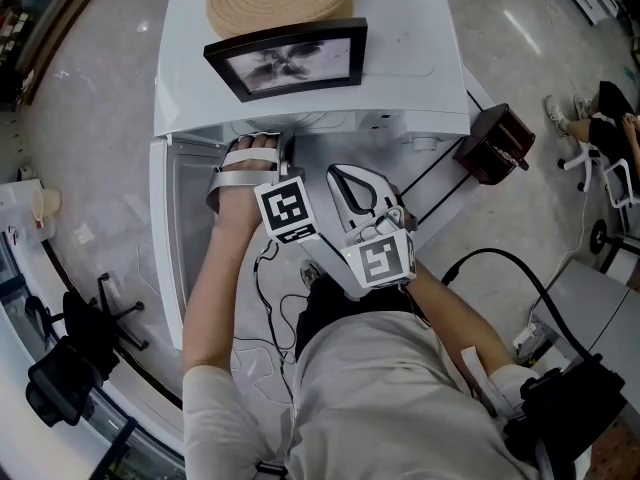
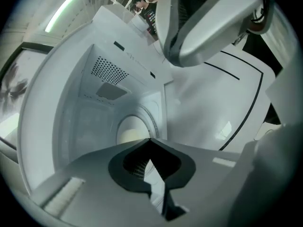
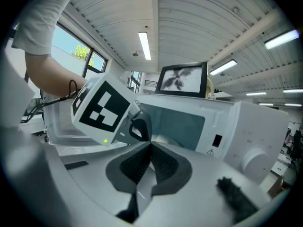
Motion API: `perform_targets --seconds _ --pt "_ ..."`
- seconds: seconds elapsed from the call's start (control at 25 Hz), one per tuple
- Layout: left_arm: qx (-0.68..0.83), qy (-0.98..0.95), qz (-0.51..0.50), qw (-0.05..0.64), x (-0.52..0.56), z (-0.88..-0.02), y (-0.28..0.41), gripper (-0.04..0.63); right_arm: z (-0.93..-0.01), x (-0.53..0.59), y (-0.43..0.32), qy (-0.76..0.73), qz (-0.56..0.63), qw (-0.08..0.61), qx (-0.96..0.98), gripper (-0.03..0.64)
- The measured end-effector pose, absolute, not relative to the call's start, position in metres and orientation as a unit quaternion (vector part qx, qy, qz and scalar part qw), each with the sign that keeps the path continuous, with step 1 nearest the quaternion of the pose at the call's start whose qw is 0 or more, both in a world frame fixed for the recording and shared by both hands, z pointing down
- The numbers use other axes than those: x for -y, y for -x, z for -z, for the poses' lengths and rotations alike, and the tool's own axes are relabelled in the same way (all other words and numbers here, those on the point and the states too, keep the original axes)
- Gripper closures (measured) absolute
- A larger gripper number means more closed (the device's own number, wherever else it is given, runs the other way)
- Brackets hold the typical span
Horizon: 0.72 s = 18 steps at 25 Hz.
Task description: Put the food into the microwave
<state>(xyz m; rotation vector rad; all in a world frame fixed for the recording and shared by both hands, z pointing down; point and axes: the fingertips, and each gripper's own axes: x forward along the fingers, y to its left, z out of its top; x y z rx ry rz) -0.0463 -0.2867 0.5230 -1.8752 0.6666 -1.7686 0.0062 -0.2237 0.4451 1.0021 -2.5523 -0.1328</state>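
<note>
White microwave [image 1: 410,73], door [image 1: 164,238] open leftward

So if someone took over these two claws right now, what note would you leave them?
Left claw: shut, empty, pointing into the open microwave.
Right claw: shut, empty, just in front of the microwave.
Food: a pale round thing sits inside the microwave, most likely the food.
Done: the food appears to be in.
Left: the door stands open to the left; shutting it is probably next.
</note>
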Motion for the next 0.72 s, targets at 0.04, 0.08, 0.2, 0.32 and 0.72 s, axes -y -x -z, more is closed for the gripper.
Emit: perform_targets --seconds 0.04,0.08,0.2,0.32,0.72 --pt "-0.244 0.685 0.644 0.239 0.283 -0.522 0.046 0.586 -0.443 0.222 -0.006 -0.358 0.048 0.196 0.911 0.606" --pt "-0.245 0.686 0.642 0.24 0.279 -0.52 0.045 0.586 -0.442 0.219 -0.005 -0.358 0.05 0.196 0.911 0.606" --pt "-0.247 0.688 0.636 0.245 0.264 -0.512 0.042 0.586 -0.436 0.211 -0.004 -0.36 0.053 0.197 0.911 0.606" --pt "-0.248 0.69 0.632 0.252 0.248 -0.503 0.041 0.586 -0.43 0.205 -0.003 -0.361 0.059 0.196 0.91 0.606" --pt "-0.255 0.697 0.618 0.261 0.19 -0.485 0.038 0.586 -0.406 0.171 0.003 -0.374 0.073 0.177 0.907 0.606"
